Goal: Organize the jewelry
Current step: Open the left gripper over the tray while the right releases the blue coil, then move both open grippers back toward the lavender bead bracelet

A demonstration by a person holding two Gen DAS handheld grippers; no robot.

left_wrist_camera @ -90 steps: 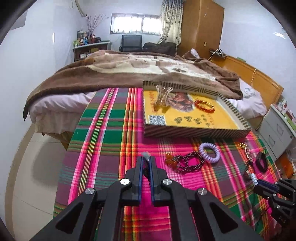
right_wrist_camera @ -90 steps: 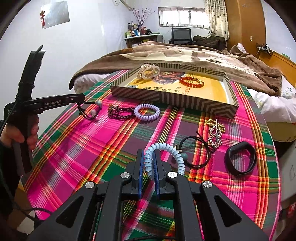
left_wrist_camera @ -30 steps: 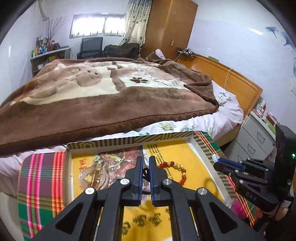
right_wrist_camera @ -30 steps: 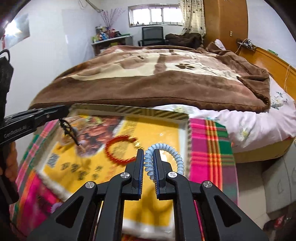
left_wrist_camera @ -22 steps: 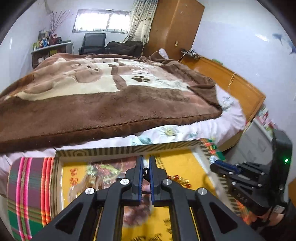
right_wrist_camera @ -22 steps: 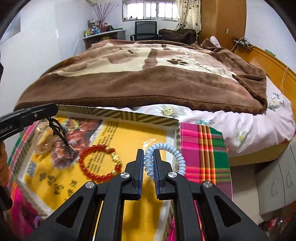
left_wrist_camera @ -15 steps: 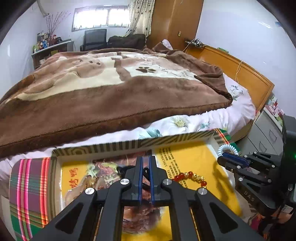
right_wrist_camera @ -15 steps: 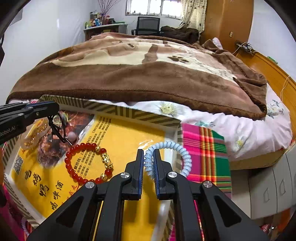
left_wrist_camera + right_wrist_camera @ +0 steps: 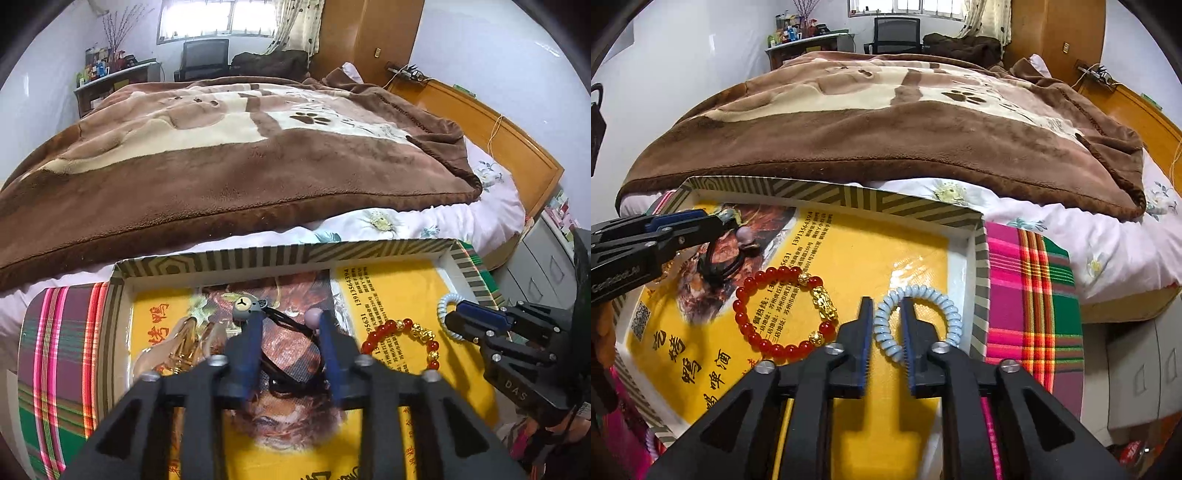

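Over a shallow cardboard tray [image 9: 977,280] with striped rims and a glossy yellow printed liner, two hand-held grippers of black plastic with blue ribbed pads were held. The left hand-held gripper [image 9: 290,325] was seen with its jaws parted, having just been opening; a black elastic hair tie [image 9: 291,354] lay on the liner between the pads, which did not press on it. Two small charms were carried on that tie: a round grey bear head [image 9: 245,308] and a smooth pale pink bead [image 9: 313,317]. The right hand-held gripper [image 9: 886,314] was likewise found slightly parted, its jaws having just been opening, and a pale blue spiral coil hair tie [image 9: 923,295] was set on the liner near the tray's right wall, one side of its loop lying loose between the pads. One bracelet of round, shiny red beads [image 9: 783,314] with three gold-coloured charms was laid flat in the tray between the two ties. A translucent, gold-tinted piece [image 9: 181,347] was glimpsed at the tray's left side, too blurred to be identified. The tray was placed on a table covered with a woven plaid cloth [image 9: 1034,295] in pink, green and orange, just beside a bed spread with one plush brown blanket [image 9: 886,122] bearing paw prints.
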